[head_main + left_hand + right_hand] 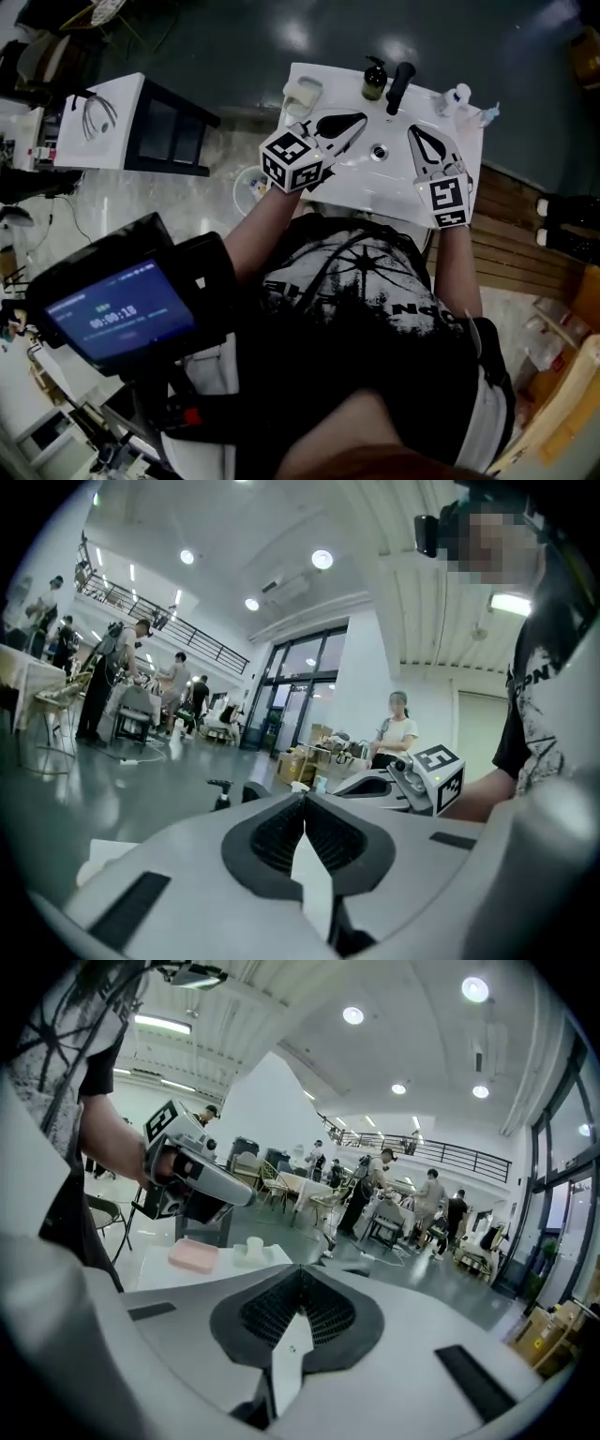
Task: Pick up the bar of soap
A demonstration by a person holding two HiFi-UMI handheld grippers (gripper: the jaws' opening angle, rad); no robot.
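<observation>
Left gripper shut, empty; soap in dish

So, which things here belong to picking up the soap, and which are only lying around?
Job: bar of soap; left gripper and right gripper, both shut and empty.
Lying about: pump bottle; small bottles; black tap.

White washstand carries a pink bar of soap, dark bottle, perhaps small bottles.
</observation>
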